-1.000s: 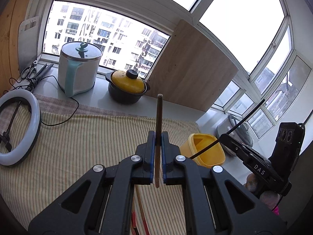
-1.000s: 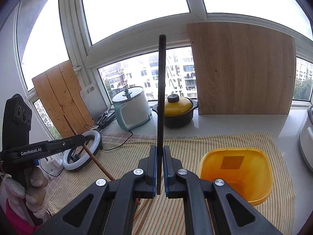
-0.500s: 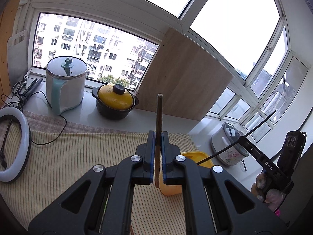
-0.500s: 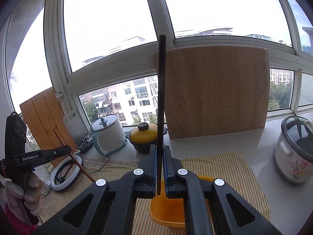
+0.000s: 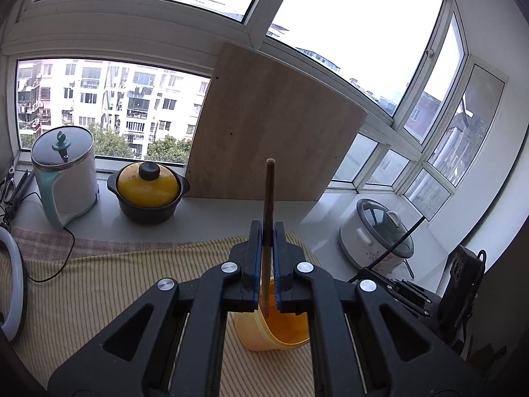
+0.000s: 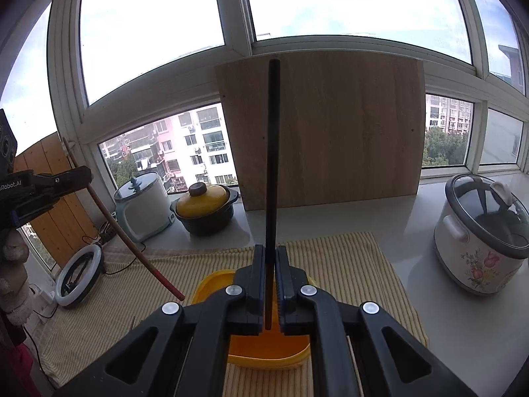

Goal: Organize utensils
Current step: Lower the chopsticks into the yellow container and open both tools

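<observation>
My left gripper [image 5: 267, 228] is clamped on a brown wooden chopstick [image 5: 268, 205], which stands nearly upright between the blue pads, its lower end just over the yellow container [image 5: 264, 335]. My right gripper [image 6: 270, 254] is squeezed tight on a black chopstick [image 6: 272, 152], also upright, with the same yellow container directly below and partly hidden behind the jaws. The container sits on the striped cloth [image 6: 334, 251] (near its right-hand edge, as I see it). From the right camera I can see the brown chopstick slanting down towards the container's left rim. On the sill behind: a kettle [image 5: 64, 175], a yellow-lidded pot [image 5: 148, 192], a leaning wooden board [image 6: 330, 132] and a floral rice cooker [image 6: 479, 238].
</observation>
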`<act>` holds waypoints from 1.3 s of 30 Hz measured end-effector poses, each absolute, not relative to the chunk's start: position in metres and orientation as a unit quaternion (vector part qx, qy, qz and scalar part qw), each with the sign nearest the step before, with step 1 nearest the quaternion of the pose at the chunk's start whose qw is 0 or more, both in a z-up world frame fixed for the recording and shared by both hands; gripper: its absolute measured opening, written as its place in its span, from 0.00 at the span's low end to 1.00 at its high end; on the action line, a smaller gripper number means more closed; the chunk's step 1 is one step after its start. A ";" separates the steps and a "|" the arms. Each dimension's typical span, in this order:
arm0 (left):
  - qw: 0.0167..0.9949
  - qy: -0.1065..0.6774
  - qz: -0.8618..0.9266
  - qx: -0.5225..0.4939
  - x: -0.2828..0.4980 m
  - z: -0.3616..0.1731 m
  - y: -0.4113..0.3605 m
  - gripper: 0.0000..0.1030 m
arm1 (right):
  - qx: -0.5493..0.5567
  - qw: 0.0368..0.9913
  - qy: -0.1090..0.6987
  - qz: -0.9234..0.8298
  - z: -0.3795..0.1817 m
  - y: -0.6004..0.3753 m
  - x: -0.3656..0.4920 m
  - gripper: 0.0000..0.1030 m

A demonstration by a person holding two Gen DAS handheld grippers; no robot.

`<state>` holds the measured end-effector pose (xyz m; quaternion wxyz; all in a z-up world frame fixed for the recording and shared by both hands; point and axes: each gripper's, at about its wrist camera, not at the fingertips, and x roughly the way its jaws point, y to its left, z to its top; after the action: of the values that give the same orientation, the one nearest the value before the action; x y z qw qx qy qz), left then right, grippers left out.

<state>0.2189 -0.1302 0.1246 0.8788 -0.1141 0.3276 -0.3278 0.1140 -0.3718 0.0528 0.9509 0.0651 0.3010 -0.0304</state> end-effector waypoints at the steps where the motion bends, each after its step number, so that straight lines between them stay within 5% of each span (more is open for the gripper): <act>1: 0.877 0.331 -0.330 -0.109 0.219 0.123 -0.136 0.03 | 0.065 0.950 0.304 -0.031 0.050 -0.372 0.114 0.03; 13: 0.865 0.364 -0.346 -0.017 0.207 0.086 -0.209 0.03 | 0.064 0.942 0.327 -0.039 0.029 -0.376 0.113 0.03; 29: 0.854 0.384 -0.352 -0.010 0.203 0.068 -0.202 0.09 | 0.068 0.937 0.339 -0.044 0.022 -0.375 0.114 0.04; 32: 0.855 0.381 -0.352 -0.013 0.201 0.070 -0.199 0.37 | 0.068 0.938 0.336 -0.045 0.024 -0.374 0.114 0.16; 34: 0.856 0.378 -0.353 -0.015 0.200 0.072 -0.196 0.38 | 0.067 0.941 0.327 -0.051 0.027 -0.372 0.111 0.32; 39: 0.859 0.374 -0.350 -0.024 0.199 0.076 -0.183 0.38 | 0.069 0.943 0.321 -0.056 0.033 -0.368 0.107 0.40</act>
<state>0.1991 -0.1829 0.0756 0.8588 -0.0237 0.3737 -0.3496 0.1067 -0.3685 0.0326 0.9428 0.0685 0.3215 -0.0556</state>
